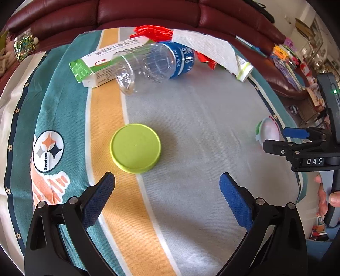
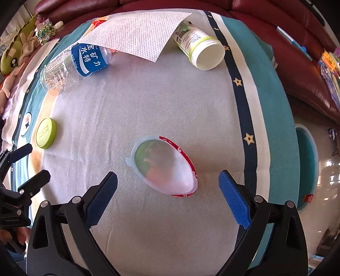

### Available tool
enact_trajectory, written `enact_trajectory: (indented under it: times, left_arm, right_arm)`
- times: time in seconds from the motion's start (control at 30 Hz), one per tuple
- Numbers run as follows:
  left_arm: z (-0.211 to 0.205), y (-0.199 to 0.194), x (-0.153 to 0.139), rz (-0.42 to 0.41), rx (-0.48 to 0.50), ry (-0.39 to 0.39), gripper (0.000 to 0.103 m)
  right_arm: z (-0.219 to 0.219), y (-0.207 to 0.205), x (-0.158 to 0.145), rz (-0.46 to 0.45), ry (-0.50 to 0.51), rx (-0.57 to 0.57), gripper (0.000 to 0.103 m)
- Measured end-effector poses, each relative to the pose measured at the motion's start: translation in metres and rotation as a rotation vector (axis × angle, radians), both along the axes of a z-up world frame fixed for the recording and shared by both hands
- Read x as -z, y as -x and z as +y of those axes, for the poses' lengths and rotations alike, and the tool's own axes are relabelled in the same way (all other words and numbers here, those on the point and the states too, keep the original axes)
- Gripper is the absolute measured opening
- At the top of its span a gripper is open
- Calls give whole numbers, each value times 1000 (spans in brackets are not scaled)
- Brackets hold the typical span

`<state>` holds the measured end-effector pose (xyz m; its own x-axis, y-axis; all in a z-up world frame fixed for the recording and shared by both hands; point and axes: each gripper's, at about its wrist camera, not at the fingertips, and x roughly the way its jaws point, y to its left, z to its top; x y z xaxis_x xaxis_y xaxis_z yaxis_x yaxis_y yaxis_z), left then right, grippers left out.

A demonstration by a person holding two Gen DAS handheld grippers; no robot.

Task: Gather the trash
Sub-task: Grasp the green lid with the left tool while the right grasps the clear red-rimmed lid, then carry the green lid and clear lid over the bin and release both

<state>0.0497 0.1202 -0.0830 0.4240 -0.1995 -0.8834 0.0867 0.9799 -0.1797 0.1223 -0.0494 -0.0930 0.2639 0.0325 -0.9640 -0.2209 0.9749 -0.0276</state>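
Observation:
A lime-green round lid (image 1: 135,148) lies flat on the striped cloth, just ahead of my open left gripper (image 1: 167,180), slightly left of its centre line. In the right wrist view a clear plastic lid with a red rim (image 2: 164,166) lies between and just beyond the blue pads of my open right gripper (image 2: 167,179). Farther back lie an empty clear bottle with a blue label (image 1: 153,63), a green-and-white carton (image 1: 93,65), a white paper towel (image 2: 136,31), a red wrapper (image 1: 153,31) and a tipped paper cup (image 2: 199,48).
A dark red leather sofa (image 1: 148,12) curves behind the cloth-covered table (image 1: 191,118). The table edge drops off on the right, where a teal round bin (image 2: 307,165) stands on the floor. A hand (image 1: 327,197) holds the right gripper's handle. Clutter lies on the sofa.

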Motion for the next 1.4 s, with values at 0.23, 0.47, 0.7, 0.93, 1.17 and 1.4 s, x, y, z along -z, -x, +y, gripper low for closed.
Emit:
enact_trajectory:
  times: [0.23,0.47,0.7,0.93,1.17,1.4]
  left_arm:
    - [28,-4,5,-4,-50,25,99]
    - [38,-14,9,-26,-19,-8,99]
    - [24,-28,13,-48,73,-75,93]
    - [18,-30,8,-79,98,-91,56]
    - [5,-24,-2,-84,84,-65,56]
    - [-28,-22,-23,-115,135,-63,56]
  right_arm:
    - [10,-1,13,-8,84,-15,54]
    - [14,-6,8,11,-14,18,42]
    - [34,-9,7,46,-76,12,43]
    - [25,-6,1,47,-102,23,43]
    - [12,1,-8,32,-128,27,43]
    - [-11,7,-26,-4,-169,51,43]
